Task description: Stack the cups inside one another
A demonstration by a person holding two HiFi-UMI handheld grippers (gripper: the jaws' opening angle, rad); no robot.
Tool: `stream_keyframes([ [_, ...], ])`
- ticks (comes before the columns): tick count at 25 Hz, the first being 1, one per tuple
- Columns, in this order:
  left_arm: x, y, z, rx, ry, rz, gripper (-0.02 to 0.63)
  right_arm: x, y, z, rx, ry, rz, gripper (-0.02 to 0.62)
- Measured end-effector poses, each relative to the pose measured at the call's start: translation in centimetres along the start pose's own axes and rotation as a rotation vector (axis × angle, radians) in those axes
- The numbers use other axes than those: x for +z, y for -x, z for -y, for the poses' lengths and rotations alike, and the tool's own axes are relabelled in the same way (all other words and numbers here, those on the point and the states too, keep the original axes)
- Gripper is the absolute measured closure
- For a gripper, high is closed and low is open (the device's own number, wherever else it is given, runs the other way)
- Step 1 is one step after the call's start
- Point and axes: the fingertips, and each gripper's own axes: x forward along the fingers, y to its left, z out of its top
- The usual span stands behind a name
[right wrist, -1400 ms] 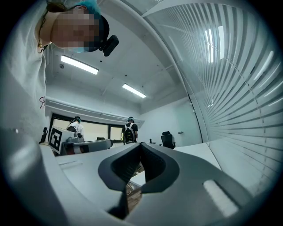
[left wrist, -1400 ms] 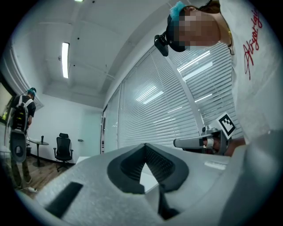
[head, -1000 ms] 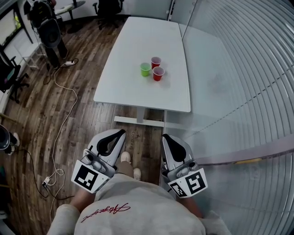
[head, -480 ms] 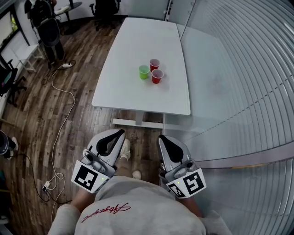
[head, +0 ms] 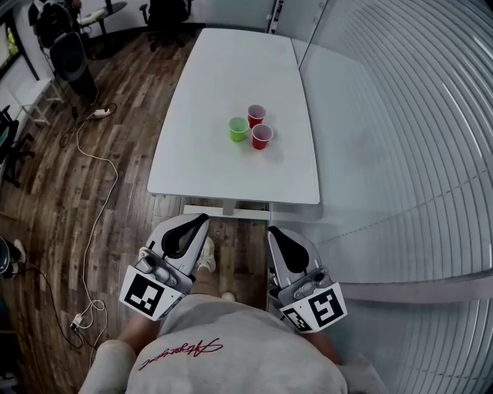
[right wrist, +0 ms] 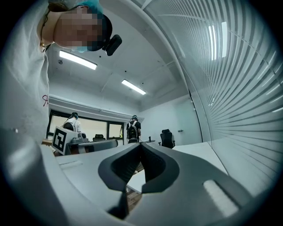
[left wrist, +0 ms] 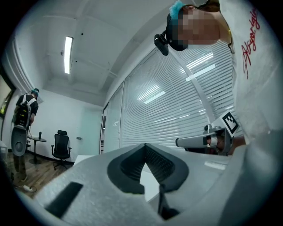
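Note:
Three cups stand close together on the white table (head: 231, 173) in the head view: a green cup (head: 239, 129), a red cup (head: 256, 116) behind it and a second red cup (head: 262, 137) to its right. My left gripper (head: 202, 219) and my right gripper (head: 273, 231) are held side by side near my body, short of the table's near edge and well apart from the cups. Both are shut with nothing between their jaws. In the left gripper view the jaws (left wrist: 145, 145) meet at the tip; the right gripper view shows the same (right wrist: 140, 145). No cup shows in either gripper view.
A wall of white blinds (head: 416, 138) runs along the right of the table. Wooden floor (head: 115, 138) with a trailing cable (head: 96, 223) lies to the left. Office chairs (head: 166, 11) and a standing person (head: 58, 38) are at the far end of the room.
The table and cups have slid down and nearer in the head view as I walk toward them. Both grippers keep the same shut pose in front of my body.

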Motion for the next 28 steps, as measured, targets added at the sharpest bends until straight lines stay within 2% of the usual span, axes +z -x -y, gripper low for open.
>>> stream_keyframes([
  [8,0.5,-3.5,-3.6,-0.019,-0.025,0.010,0.612,0.4,-4.2,2.8,-0.021,0.001,0.014,0.597],
  [17,-1.2,-7.6,-8.2,-0.016,-0.007,-0.007,0.613,-0.2,-9.3,7.0,-0.017,-0.009,0.006,0.597],
  [28,-2.3,-14.9,-13.6,-0.069,0.002,-0.001,0.612,-0.4,-15.2,13.3,-0.064,-0.013,0.006,0.597],
])
